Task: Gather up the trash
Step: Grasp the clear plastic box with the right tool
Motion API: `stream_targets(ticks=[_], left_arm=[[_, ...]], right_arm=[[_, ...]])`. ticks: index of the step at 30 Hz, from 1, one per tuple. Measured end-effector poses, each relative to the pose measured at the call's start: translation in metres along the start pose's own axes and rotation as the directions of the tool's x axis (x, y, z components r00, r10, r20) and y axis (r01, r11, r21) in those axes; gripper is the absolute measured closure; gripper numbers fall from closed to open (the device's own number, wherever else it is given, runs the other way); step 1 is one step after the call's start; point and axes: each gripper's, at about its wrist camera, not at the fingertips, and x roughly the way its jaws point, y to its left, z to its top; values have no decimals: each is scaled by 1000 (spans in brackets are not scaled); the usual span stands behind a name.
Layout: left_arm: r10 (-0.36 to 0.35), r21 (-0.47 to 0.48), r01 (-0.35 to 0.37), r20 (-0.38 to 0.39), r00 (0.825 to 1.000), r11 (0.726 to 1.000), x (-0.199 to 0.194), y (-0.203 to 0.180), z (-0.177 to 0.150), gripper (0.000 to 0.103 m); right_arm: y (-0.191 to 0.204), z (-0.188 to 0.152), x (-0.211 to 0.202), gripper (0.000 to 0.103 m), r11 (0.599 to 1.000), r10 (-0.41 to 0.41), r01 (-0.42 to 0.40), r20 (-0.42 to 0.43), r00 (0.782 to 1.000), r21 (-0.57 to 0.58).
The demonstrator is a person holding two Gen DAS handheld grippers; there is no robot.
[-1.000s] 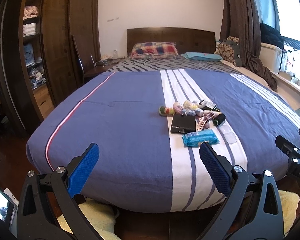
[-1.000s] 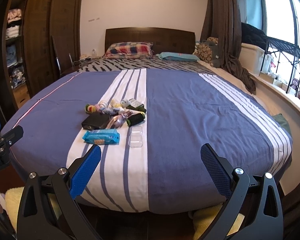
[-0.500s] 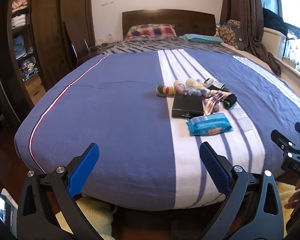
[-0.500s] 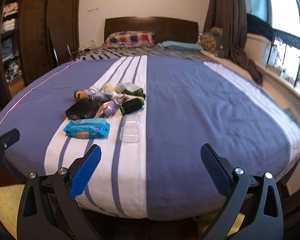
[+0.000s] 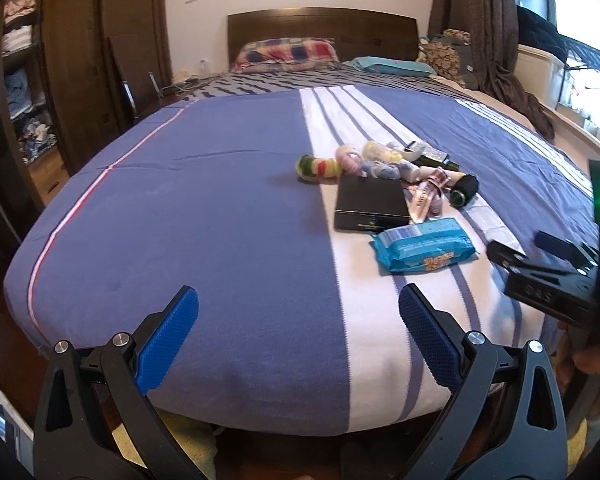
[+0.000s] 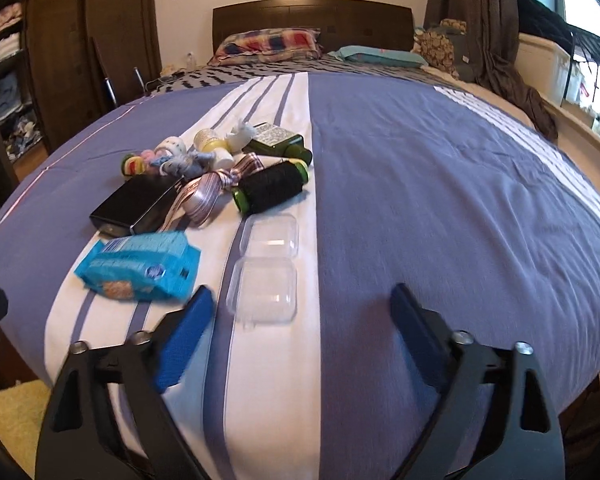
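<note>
Left wrist view. Wardrobe [image 5: 80, 80] stood at the upper left of the frame, shelves of folded clothes visible. Bed [image 5: 220, 208] filled the centre, blue cover with a white striped band. Left gripper [image 5: 298, 308] sat at the bottom centre, jaws spread wide and empty, over the near edge of the bed. A cluster of things lay right of centre on the white band: rolled socks [image 5: 318, 166] farthest left, black box [image 5: 370, 204] just right of them, blue wipes packet [image 5: 424, 248] below the box and touching its near corner, ribbon [image 5: 426, 196] beside the box, black roller [image 5: 464, 190] to the right. Part of the right gripper showed at the right edge.

Right wrist view. Black box [image 6: 136, 206] lay at left centre, blue wipes packet [image 6: 140, 268] below it. Ribbon [image 6: 216, 188] lay between box and black roller [image 6: 272, 190]. Green bottle [image 6: 278, 144] lay just above the roller. Clear plastic case [image 6: 266, 268], hinged open and empty-looking, lay below the roller on the white band, beside the packet but apart from it. Right gripper [image 6: 298, 312] was at the bottom centre, jaws released and wide, holding nothing, motion-blurred; its left finger [image 6: 184, 332] overlapped the packet's lower right corner in the frame. Contact could not be told. Curtain [image 6: 460, 12] hung at the upper right.
</note>
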Motion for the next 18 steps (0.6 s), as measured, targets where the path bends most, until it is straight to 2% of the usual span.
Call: stream_targets(ticks=[1,4,6,11,15,18], left_arm=[[-11,0,11,-3,1000,1000,2,-2,1,8],[-30,2,30,-15,999,1000,9,-7,4,8],[-47,5,48,-19,999,999,14,-12,7,8],[-108,18,108,-20,994,994,29,-35,17,8],[-195,0,195,-20,981,981,40,-52,25,8],[-183,13,183,-26,983,983,52,-68,32,8]], right_arm=[[-2,2,2,24,1000,5,-5,3,1000,3],[-4,7,6,41,1000,19,-19,10,1000,4],[-3,9,8,68,1000,12,-12,5,1000,-17],[-14,8,-1,69,1000,17,-17,-4,1000,-4],[-25,7,-12,69,1000,-7,7,1,1000,7],[-34,6,-17,69,1000,-16,16,1,1000,18]])
